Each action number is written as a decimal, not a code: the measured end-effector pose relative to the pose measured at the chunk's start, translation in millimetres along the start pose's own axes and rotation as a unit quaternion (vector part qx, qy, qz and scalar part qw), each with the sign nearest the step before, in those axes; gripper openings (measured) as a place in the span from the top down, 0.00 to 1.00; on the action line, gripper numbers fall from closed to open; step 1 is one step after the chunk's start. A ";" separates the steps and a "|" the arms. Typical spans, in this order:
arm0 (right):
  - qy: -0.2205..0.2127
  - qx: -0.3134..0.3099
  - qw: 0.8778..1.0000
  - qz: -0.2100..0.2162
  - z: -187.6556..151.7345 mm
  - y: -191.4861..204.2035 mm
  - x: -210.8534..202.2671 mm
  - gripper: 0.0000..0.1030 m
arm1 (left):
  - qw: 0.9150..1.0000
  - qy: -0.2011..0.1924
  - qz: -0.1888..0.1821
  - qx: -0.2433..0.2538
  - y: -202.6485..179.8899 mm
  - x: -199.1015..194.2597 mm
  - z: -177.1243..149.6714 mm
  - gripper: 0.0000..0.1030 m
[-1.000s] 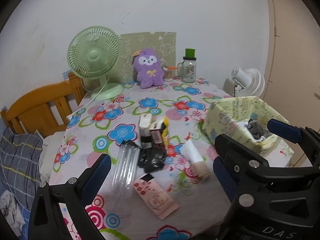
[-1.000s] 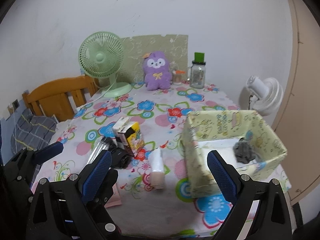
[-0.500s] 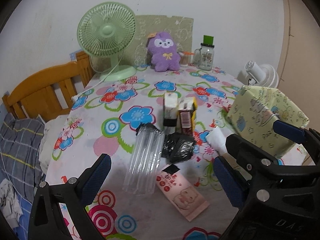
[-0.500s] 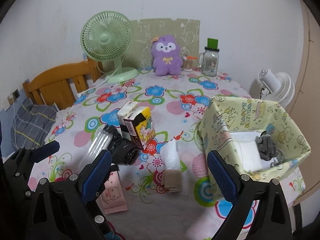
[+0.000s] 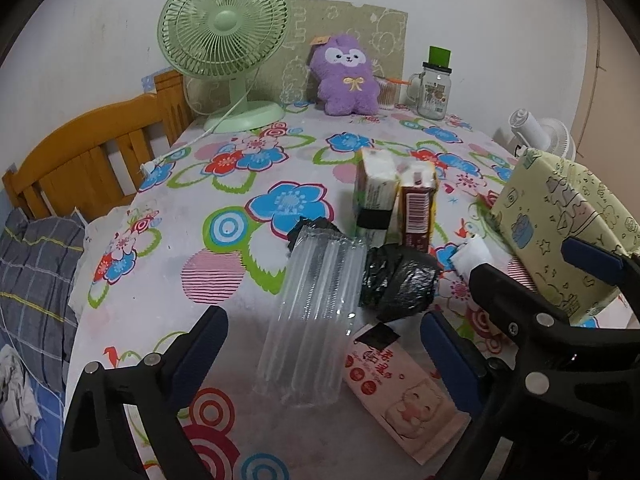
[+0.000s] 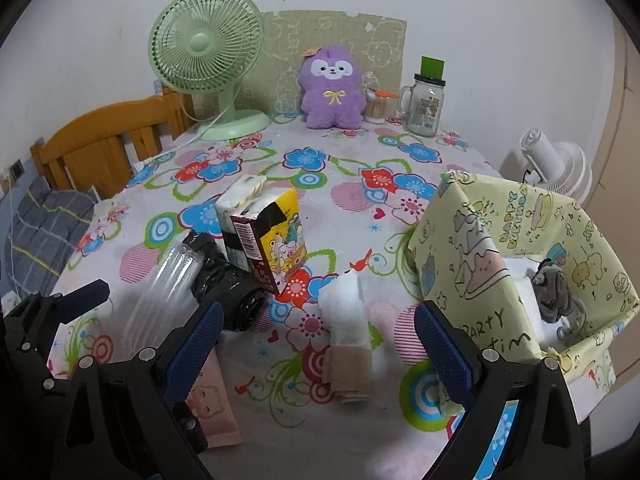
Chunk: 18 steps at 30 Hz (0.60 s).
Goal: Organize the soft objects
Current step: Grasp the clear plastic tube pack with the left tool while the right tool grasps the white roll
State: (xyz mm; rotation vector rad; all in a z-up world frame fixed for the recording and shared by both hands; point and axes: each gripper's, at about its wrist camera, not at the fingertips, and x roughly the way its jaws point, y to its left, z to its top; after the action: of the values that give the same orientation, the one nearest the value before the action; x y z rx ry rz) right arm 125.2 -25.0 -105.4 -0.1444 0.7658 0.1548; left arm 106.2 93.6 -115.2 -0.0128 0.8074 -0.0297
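A clear air-cushion bag (image 5: 314,312) lies on the flowered table, between and just beyond the fingers of my open left gripper (image 5: 324,356). Beside it lie a black plastic bag (image 5: 400,284), a pink wipes pack (image 5: 400,392) and two tissue packs (image 5: 394,204). A rolled white and beige sock (image 6: 348,336) lies between the fingers of my open right gripper (image 6: 316,344). The yellow patterned box (image 6: 472,248) at the right holds a grey soft item (image 6: 558,296) on white cloth. A purple plush (image 6: 332,88) sits at the back.
A green fan (image 6: 208,56) stands at the back left, a glass jar (image 6: 426,104) and a swab pot (image 6: 376,106) at the back right. A wooden chair (image 5: 88,160) stands at the table's left edge, a white fan (image 6: 556,168) off its right edge.
Both grippers have moved forward and lower toward the table. The air-cushion bag and the sock now lie closer, between the fingers. Nothing has been taken hold of.
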 end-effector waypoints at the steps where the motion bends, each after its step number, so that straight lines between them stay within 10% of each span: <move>1: 0.001 -0.001 1.000 0.004 0.1 1.3 0.9 0.05 | 1.000 0.001 0.000 -0.002 1.1 1.9 -0.2 0.08; 18: 0.047 0.019 0.999 -0.002 -1.0 -7.0 45.9 0.26 | 1.000 0.021 -0.012 -0.007 4.1 30.7 -1.5 0.32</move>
State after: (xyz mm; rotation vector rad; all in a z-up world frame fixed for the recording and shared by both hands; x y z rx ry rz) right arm 158.5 -28.0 -137.6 -0.1173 0.8613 0.1300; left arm 126.4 96.7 -138.6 -0.0352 0.8497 -0.0465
